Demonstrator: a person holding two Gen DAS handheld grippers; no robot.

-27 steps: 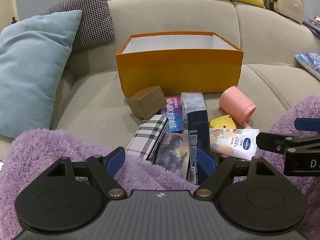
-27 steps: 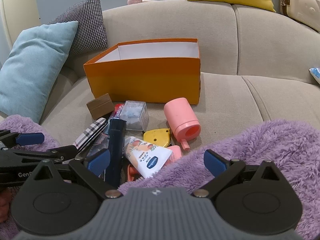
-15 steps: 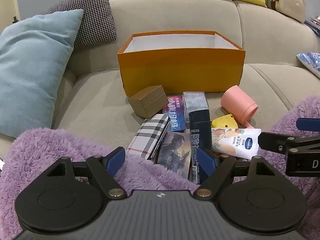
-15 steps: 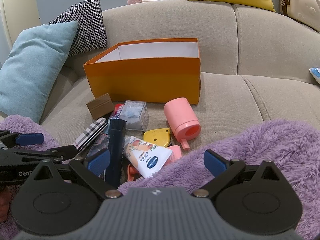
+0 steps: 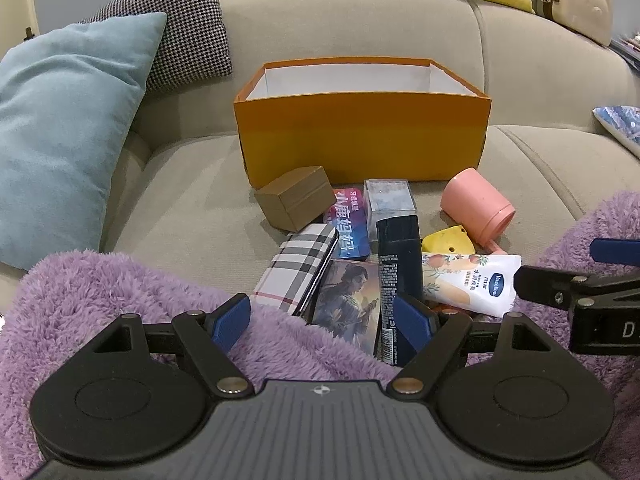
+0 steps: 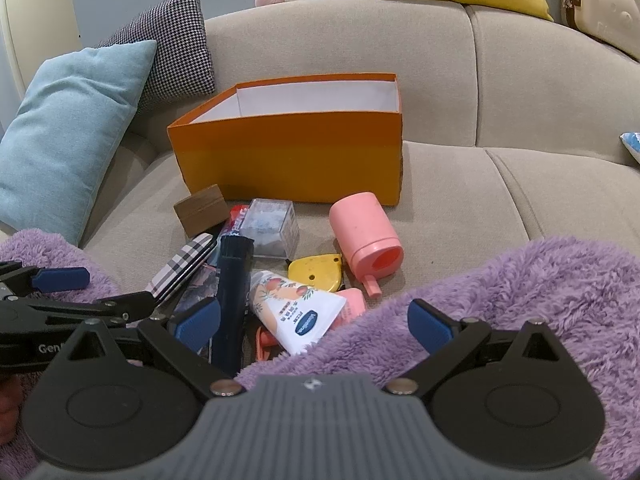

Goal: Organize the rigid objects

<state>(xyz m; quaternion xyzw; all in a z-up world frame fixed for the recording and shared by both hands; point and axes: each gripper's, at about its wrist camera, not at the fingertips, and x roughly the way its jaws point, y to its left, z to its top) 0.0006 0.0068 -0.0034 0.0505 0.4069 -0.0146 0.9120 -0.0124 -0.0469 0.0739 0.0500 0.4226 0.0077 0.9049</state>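
Small clutter heaped on beige fabric sofa seat (image 5: 192, 200) just in front of open orange cardboard box (image 5: 362, 140), white inside: brown cardboard cube box (image 5: 296, 198), plaid hard-shell case (image 5: 298, 274), dark navy cylindrical can (image 5: 400, 264), clear plastic cube (image 5: 390, 200), pink plastic cup lying on its side (image 6: 366, 236), yellow plastic tape measure (image 6: 318, 272), white squeeze tube (image 6: 298, 310). Likely light and stiff throughout except the squashy tube; can and cup round and slick, best pinched across mid-body, boxes across flat faces. Left gripper (image 5: 322, 320) and right gripper (image 6: 314, 320) both spread wide, grasping nothing, low over fuzzy purple blanket (image 6: 520, 280).
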